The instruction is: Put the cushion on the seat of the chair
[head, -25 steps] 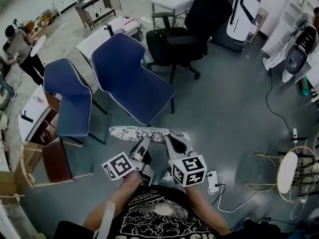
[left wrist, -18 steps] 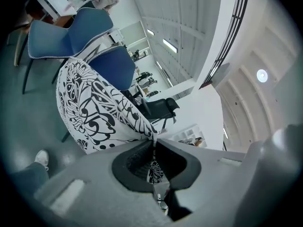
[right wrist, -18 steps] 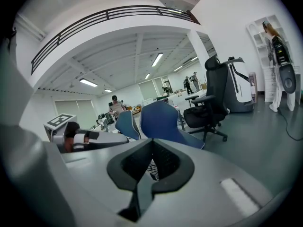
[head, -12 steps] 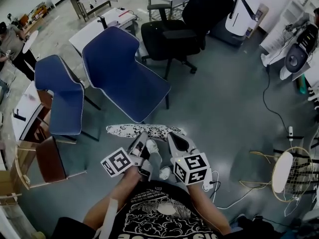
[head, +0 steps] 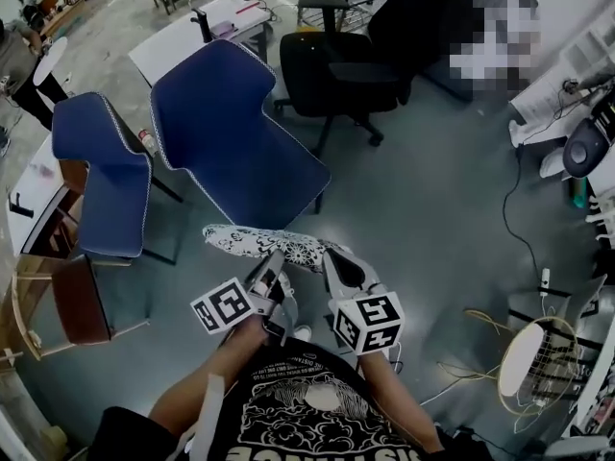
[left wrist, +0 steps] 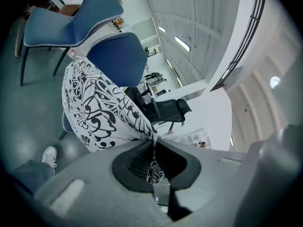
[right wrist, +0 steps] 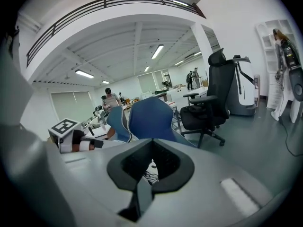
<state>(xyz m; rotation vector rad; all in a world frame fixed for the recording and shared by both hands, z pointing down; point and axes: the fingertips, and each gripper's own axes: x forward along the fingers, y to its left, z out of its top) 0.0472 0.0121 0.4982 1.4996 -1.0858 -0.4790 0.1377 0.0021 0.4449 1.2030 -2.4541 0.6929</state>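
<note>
Left gripper (head: 274, 265) has its jaws clenched on the near edge of the black-and-white patterned cushion (head: 277, 245). In the left gripper view the fabric is pinched right in the slit between the pads, and the rest of the cushion (left wrist: 102, 110) fans out ahead of the jaws and off to their left. Right gripper (head: 333, 260) grips the same near edge, just beside the left one. In the right gripper view its jaws are drawn close together with a sliver of patterned cloth (right wrist: 150, 170) in the gap. That sliver is small and dim, so clamped on the cushion is likely rather than certain. The cushion is held flat in the air, stretching forward from both jaw pairs and not touching anything else. The blue chair (head: 240, 142) stands just beyond the jaws, with its seat ahead of and below the cushion's far edge; the two are still apart. The chair (right wrist: 151, 119) shows straight ahead past the right jaws, and its backrest (left wrist: 118, 58) rises above the cushion in the left gripper view.
</note>
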